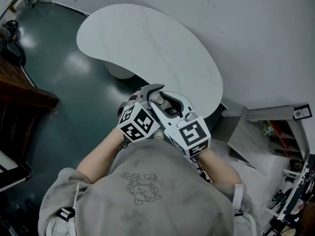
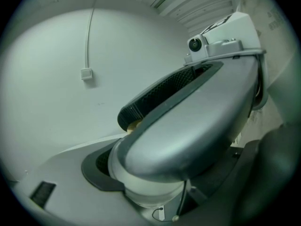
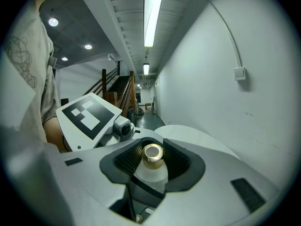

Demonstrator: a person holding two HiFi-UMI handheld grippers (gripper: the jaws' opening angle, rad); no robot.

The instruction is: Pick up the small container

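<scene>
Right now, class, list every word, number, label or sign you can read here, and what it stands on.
None can be read.
Marker cubes: square patterns, no letters.
Shirt drawing: any lettering too blurred.
Faint wall print, left gripper view: too blurred.

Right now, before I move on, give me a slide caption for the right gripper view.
Right gripper shut on the gold-capped small container, white table beyond.
</scene>
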